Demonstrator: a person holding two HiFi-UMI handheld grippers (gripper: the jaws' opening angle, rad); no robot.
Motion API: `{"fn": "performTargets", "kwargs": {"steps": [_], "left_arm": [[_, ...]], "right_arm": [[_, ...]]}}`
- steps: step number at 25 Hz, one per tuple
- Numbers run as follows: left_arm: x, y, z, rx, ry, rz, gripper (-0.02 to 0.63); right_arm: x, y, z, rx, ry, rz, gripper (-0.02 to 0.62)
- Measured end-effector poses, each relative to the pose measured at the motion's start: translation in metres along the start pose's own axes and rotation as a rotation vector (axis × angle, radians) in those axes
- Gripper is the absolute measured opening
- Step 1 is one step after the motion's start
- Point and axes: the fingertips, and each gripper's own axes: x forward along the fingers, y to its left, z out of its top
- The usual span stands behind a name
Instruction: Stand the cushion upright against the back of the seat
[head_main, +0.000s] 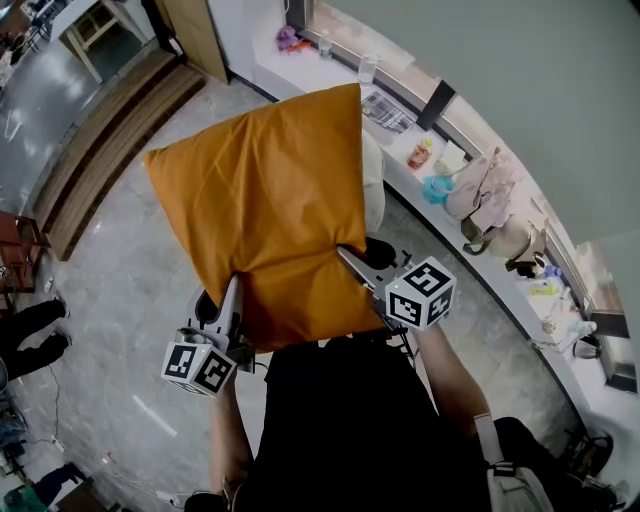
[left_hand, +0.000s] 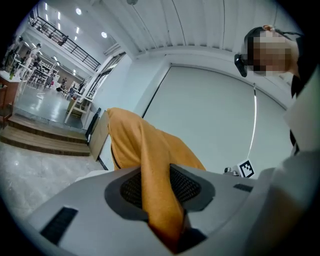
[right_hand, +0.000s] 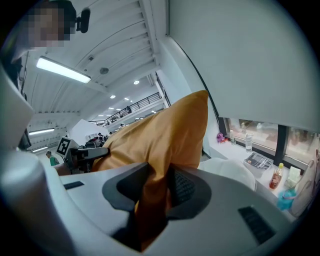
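Observation:
A big orange cushion (head_main: 265, 210) hangs in the air in front of me, held by its near edge. My left gripper (head_main: 232, 290) is shut on the cushion's near left part, and its view shows orange fabric (left_hand: 155, 200) pinched between the jaws. My right gripper (head_main: 350, 262) is shut on the near right edge, with fabric (right_hand: 155, 195) squeezed between its pads. A white seat (head_main: 372, 180) shows just past the cushion's right edge, mostly hidden by it. In the right gripper view that white seat (right_hand: 235, 172) lies low beyond the cushion.
A long white counter (head_main: 480, 215) runs along the window wall at the right, with bottles, a magazine and bags on it. Wooden steps (head_main: 110, 130) lie at the far left. A person's dark legs (head_main: 35, 335) stand at the left edge.

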Motion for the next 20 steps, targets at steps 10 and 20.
{"fn": "performTargets", "kwargs": {"steps": [10, 20], "left_arm": [[0.045, 0.079, 0.047, 0.013, 0.033, -0.083, 0.138], [0.085, 0.143, 0.069, 0.071, 0.053, -0.151, 0.136]], "right_arm": [[0.081, -0.005, 0.03, 0.005, 0.036, -0.076, 0.13], [0.146, -0.014, 0.039, -0.003, 0.09, -0.156, 0.132]]}}
